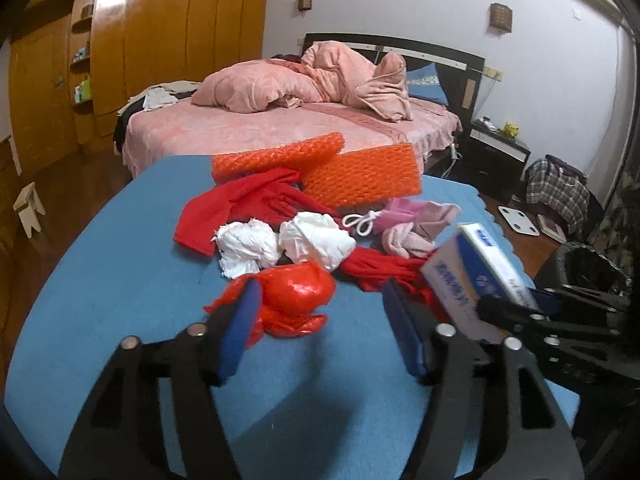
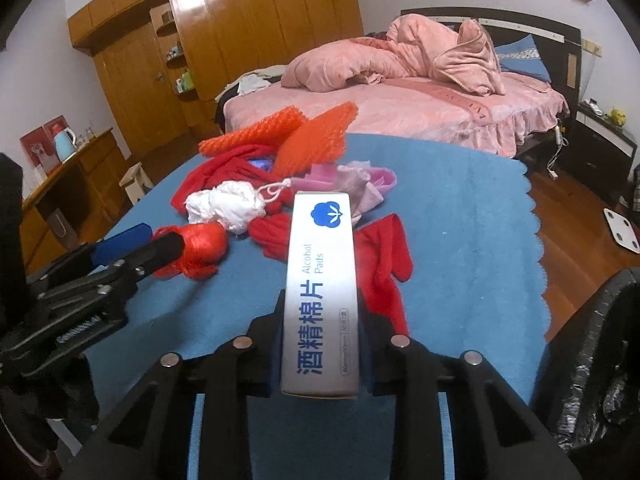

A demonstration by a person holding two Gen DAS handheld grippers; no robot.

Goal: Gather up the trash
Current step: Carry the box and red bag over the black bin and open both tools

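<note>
A white and blue cardboard box of alcohol pads (image 2: 320, 292) is being held lengthwise between the closed-in pads of the right gripper (image 2: 320, 344), lifted clear of the blue cloth-covered table (image 2: 460, 216). To its left, the left gripper (image 1: 320, 328) is being held with its jaws standing well open and nothing gripped, its blue pads (image 1: 244, 320) set either side of a crumpled red plastic bag (image 1: 296, 300) lying on the near part of the cloth.

For a clean finish, the box is judged best kept level and firmly pinched while it is being carried to the black-lined bin (image 2: 600, 360) at the near right edge of the table, and let go only once it is over the opening. The open left jaws would need lowering around the red bag's bulk, not its loose fringe, before being closed.

Further trash is being left in the pile beyond: two balls of crumpled white paper (image 1: 248, 248), two sheets of orange bubble wrap (image 1: 360, 176), red cloth gloves (image 1: 240, 204) and a pink fabric piece (image 1: 416, 224).

The box's printed face and the grip on its sides are being shown plainly only in the right wrist view; from the left wrist it is being seen blurred at the right edge. The gap between the left pads is being shown only in the left wrist view.
</note>
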